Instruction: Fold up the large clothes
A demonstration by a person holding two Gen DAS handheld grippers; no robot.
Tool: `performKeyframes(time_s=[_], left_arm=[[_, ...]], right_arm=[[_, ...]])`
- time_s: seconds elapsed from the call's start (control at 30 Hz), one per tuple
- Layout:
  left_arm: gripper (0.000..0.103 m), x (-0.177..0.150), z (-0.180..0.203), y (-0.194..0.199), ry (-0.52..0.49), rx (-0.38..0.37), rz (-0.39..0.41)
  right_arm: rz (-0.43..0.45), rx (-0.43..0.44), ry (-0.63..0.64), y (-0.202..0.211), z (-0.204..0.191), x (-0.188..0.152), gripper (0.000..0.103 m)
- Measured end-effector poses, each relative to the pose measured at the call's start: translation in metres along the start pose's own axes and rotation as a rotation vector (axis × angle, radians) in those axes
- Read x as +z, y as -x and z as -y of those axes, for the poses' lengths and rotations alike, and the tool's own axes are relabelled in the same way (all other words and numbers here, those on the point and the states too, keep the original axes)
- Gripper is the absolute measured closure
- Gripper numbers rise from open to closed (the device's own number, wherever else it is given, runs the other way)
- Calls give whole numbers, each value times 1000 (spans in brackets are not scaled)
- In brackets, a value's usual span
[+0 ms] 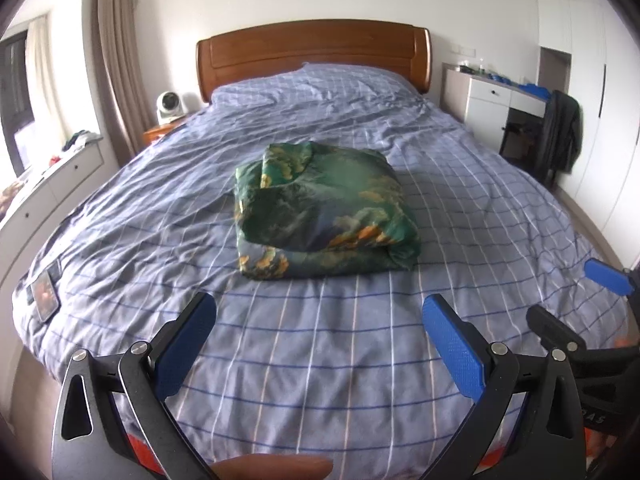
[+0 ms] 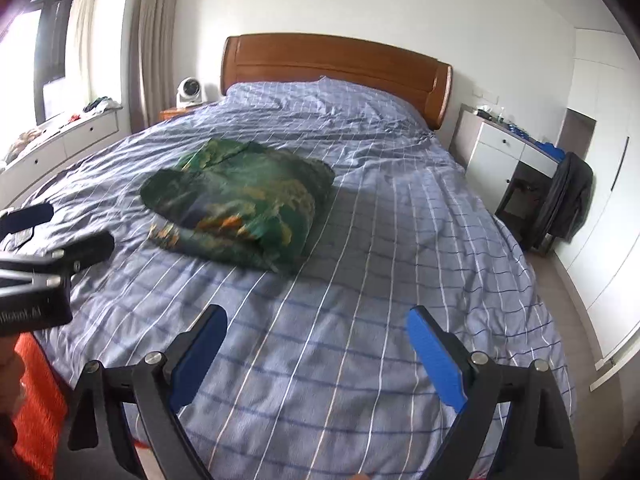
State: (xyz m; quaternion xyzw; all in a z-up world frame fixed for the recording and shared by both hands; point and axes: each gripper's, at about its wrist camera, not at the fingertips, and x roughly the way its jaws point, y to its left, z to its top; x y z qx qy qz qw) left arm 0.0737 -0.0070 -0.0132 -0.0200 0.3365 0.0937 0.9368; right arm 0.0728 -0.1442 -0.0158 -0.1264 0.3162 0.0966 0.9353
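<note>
A green garment with orange and yellow print lies folded into a thick bundle in the middle of the bed. In the right wrist view the same garment sits ahead and to the left. My left gripper hovers open above the foot of the bed, well short of the bundle, holding nothing. My right gripper is open too, above the checked cover, empty. The right gripper's blue pad shows at the right edge of the left wrist view. The left gripper's dark fingers show at the left of the right wrist view.
A wooden headboard stands at the far end. A phone lies near the bed's left corner. A white fan sits on a nightstand. A white desk and a chair with a dark jacket stand right. Window drawers run along the left.
</note>
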Motion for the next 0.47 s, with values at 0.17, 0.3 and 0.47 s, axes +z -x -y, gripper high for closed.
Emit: performKeyframes(time_s=[0.17, 0.3, 0.47], left_arm=[[1, -2, -4, 3, 3, 1, 5], [0, -5, -7, 4, 12, -9, 8], [1, -6, -7, 4, 6, -6, 14]], right_arm=[[0, 1, 4, 1, -5, -1, 10], [-7, 4, 21, 0, -11, -3, 10], [-19, 16, 3, -2, -9, -5, 10]])
